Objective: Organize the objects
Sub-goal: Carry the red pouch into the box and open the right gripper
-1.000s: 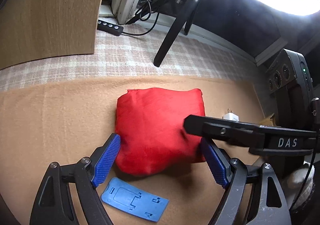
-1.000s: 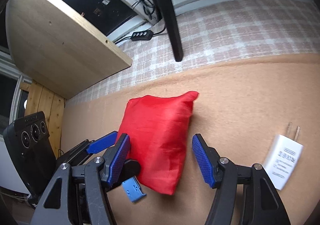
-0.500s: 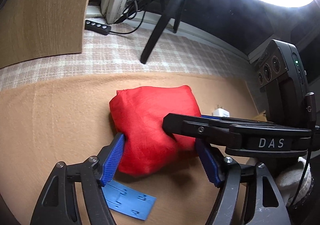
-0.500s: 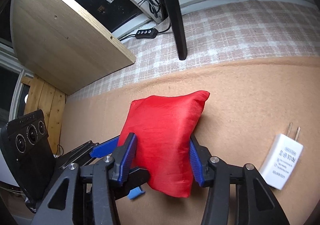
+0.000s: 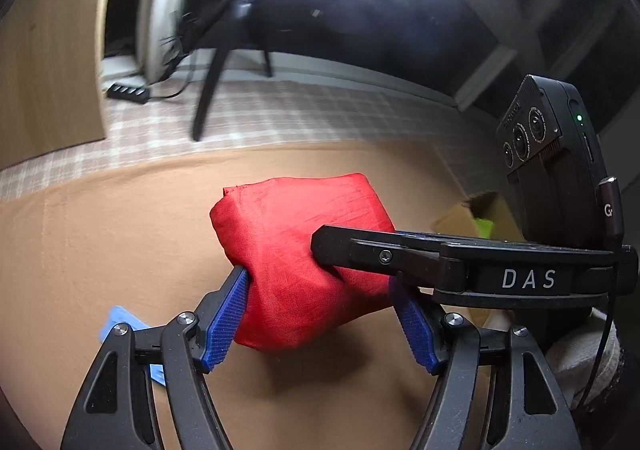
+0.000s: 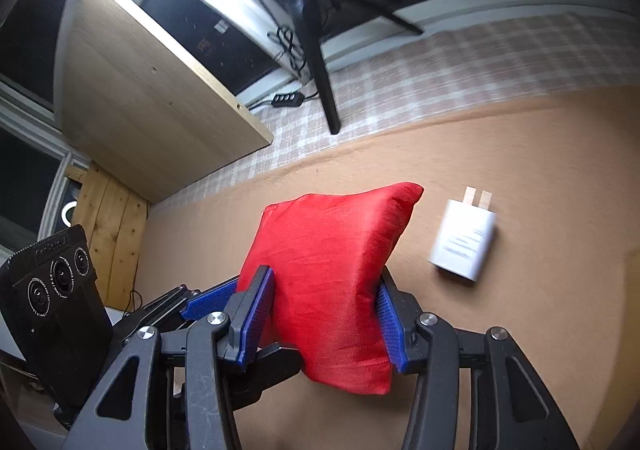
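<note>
- In the left wrist view, at about nine o'clock of the near gripper, a blue plastic piece [image 5: 120, 324] lay flat on the tan felt mat [image 5: 100, 242], partly hidden behind the gripper's frame.
- The left gripper [image 5: 320, 314] was narrowed onto the red fabric pouch [image 5: 292, 250], and both blue pads [image 5: 224, 322] pressed into its sides.
- The pouch sat at the centre of that view and seemed lifted clear, with a shadow on the mat below it.
- From three o'clock the right gripper's black finger crossed over the pouch and dented the cloth.
- In the right wrist view, the right gripper [image 6: 324, 320] was closed to about half its span on the same pouch [image 6: 332, 274], pinching its lower half.
- At about two o'clock from the pouch, a white charger plug [image 6: 464, 246] lay on the mat, well apart.
- Judging the step: with two grips on one soft pouch, both should travel together at even height, without squeezing harder, as the slick cloth could slide out.
- One grip would need to let go only once the pouch rested at its place.
</note>
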A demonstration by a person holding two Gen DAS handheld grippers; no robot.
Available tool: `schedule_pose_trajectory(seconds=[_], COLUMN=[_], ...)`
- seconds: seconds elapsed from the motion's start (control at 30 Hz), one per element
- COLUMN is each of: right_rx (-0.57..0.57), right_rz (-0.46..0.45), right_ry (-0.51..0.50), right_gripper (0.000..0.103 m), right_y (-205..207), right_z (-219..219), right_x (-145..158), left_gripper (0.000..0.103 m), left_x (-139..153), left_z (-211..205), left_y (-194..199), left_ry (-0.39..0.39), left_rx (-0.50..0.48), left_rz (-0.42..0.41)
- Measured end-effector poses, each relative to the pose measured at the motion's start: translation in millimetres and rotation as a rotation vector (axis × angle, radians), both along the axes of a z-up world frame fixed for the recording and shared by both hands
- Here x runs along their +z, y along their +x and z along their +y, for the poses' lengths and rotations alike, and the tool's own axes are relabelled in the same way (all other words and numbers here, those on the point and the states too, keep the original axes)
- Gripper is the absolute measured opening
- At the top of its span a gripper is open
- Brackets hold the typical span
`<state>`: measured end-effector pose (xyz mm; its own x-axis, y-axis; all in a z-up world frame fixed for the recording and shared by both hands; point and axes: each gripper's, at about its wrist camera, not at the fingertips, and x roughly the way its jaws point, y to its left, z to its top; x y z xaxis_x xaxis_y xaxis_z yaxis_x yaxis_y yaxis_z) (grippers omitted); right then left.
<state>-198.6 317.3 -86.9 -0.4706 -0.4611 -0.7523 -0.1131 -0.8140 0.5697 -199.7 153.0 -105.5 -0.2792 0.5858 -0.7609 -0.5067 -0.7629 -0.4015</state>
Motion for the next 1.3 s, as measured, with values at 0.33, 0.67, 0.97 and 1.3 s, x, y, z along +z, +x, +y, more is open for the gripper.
schedule_pose_trajectory(seconds=[0.33, 0.67, 0.97, 1.3], right_rx=[-0.114, -0.267, -0.353, -0.382], right_rz=[0.06, 0.062, 0.047, 0.038], right_ry=[0.038, 0.02, 0.022, 0.022], right_gripper=[0.046, 0.046, 0.046, 0.046], right_y=[93, 174, 215, 227], right_z=[59, 148, 202, 221], right_x=[41, 37, 25, 18], left_gripper=[0.073, 0.073, 0.073, 0.073], left_x=[38, 48, 38, 30], left_z=[80, 186, 257, 289], left_y=[73, 134, 166, 177], left_ry=[0.018, 0.043, 0.017, -0.012], left_rx=[-0.13, -0.303, -0.402, -0.445], left_rz=[0.077, 0.091, 0.085, 0.085])
